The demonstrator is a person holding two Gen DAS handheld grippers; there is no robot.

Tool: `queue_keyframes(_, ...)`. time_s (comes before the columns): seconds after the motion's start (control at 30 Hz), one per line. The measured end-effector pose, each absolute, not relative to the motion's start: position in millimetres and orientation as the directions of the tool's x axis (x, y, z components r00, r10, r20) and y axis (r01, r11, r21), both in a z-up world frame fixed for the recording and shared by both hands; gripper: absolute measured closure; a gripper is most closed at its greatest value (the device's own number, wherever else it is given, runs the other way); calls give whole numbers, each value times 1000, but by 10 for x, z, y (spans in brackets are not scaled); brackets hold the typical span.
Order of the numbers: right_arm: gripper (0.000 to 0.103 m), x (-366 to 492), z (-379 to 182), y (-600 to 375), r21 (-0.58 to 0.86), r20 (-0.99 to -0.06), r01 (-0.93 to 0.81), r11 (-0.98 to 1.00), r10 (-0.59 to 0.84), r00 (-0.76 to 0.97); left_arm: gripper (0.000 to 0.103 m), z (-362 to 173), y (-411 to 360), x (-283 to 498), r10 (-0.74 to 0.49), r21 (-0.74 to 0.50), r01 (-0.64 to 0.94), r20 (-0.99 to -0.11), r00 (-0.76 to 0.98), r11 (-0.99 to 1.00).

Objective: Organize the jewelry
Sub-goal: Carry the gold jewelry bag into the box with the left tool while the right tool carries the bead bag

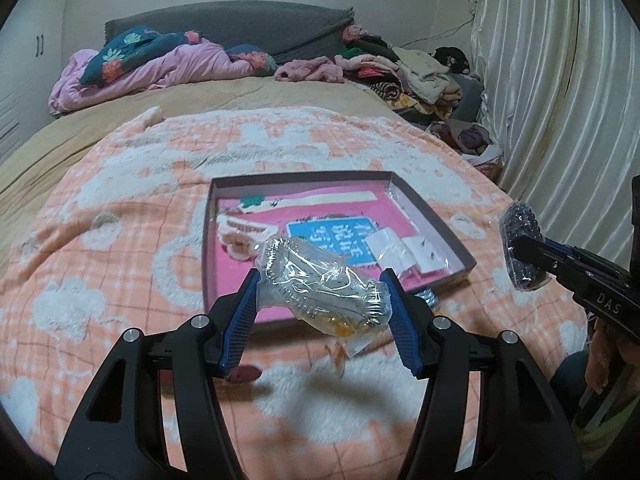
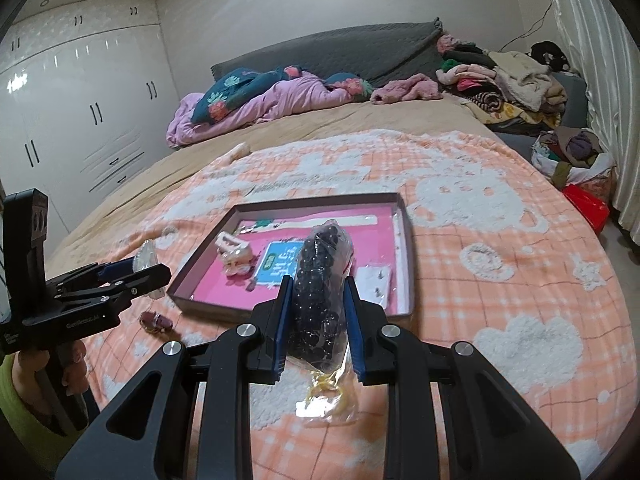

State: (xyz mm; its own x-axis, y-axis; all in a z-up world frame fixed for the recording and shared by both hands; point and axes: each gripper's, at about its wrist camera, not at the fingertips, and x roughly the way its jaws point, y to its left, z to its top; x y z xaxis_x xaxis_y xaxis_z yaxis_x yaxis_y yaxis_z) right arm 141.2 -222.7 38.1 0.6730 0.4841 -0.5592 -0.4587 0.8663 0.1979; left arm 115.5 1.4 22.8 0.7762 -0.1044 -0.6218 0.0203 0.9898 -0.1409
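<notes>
The left gripper (image 1: 320, 276) is clamped on a clear plastic bag with a silvery bracelet (image 1: 320, 284) inside, its blue pads pressing the bag from both sides at a middling width. The bag hangs in the air above the near edge of the box (image 1: 436, 216), with a yellowish tag dangling from its lower end.

The right gripper (image 2: 316, 300) is closed narrow on a clear bag of dark beads (image 2: 318, 280), which stands up between the pads and also hangs clear of the bed, above the near edge of the box (image 2: 408, 240). In the left wrist view this same gripper (image 1: 520, 246) comes in from the right edge with the dark bead bag (image 1: 520, 248) at its tip.

The box is a shallow open tray with a pink floor, lying in the middle of the orange-and-white blanket (image 1: 120, 280) on the bed. Inside it lie a pale hair clip (image 2: 236, 254) towards the left side, a blue card (image 2: 280, 266) in the middle, and small white earring cards (image 2: 374, 286) near the right front corner.

A small dark red clip (image 2: 154, 322) lies on the blanket just outside the box's near left corner.
</notes>
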Motion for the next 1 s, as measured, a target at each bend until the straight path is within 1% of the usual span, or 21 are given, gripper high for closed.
queue_keyframes(0.23,79,1552,457,-2249,195,-544,-438,877,469,696,51,295,18,1363,-118,-156,28,-604,788,987)
queue_keyframes(0.4,79,1700,506,-2227,189,-538,-427,884,457,709,51,296,61,1526,-117,-161,22,-609,785,987)
queue_keyframes(0.7,79,1948,472,-2187,215,-549,-414,884,460,698,51,151,136,1832,-121,-173,10,-642,757,985)
queue_keyframes(1.0,79,2211,325,-2113,194,-586,-381,904,418,694,51,-156,146,2044,-117,-161,5,-695,710,987)
